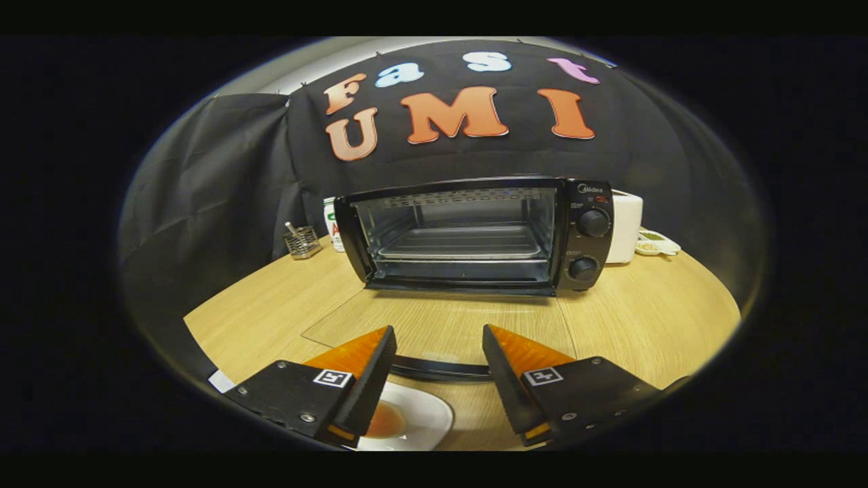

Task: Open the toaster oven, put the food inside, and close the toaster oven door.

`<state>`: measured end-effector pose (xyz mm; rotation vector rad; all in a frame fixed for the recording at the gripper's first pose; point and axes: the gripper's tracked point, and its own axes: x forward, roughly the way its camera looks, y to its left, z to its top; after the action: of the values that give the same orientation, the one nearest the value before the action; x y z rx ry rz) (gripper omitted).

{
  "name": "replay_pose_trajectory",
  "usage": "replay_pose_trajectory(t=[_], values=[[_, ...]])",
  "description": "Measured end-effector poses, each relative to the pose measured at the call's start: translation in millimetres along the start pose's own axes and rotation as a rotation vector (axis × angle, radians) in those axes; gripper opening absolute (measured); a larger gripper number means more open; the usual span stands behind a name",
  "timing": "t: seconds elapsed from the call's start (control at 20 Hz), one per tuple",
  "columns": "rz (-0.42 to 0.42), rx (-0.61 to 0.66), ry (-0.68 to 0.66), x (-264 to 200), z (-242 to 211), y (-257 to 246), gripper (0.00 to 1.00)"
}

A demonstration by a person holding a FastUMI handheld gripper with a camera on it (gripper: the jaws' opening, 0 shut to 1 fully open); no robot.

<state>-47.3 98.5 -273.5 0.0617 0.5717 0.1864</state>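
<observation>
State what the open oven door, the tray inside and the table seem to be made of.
Oven door: clear glass, likely; table grain shows through. Tray: dull grey ribbed metal, apparently. Table: pale wood or wood-look laminate, matte, grain lines. The hand-held gripper stands open above the door.

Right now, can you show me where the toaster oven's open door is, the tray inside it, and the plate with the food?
Toaster oven door [441, 325]: gripper view, on its glass pane, lying flat open.
Baking tray [461, 242]: gripper view, middle of its floor.
Plate [427, 413]: gripper view, bare white rim beside the left finger.
</observation>
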Motion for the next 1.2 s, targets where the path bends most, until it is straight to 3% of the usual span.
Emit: replay_pose_trajectory(t=[0.25,0.65,1.0,1.2], values=[[0.056,-0.008,-0.006,-17.2,-3.2,13.6,0.78],[0.194,-0.086,0.018,-58.6,-26.8,46.5,0.88],[0.236,-0.188,0.115,-72.3,-76.8,64.6,0.89],[0.204,-0.221,0.169,-63.2,-98.1,62.9,0.89]])
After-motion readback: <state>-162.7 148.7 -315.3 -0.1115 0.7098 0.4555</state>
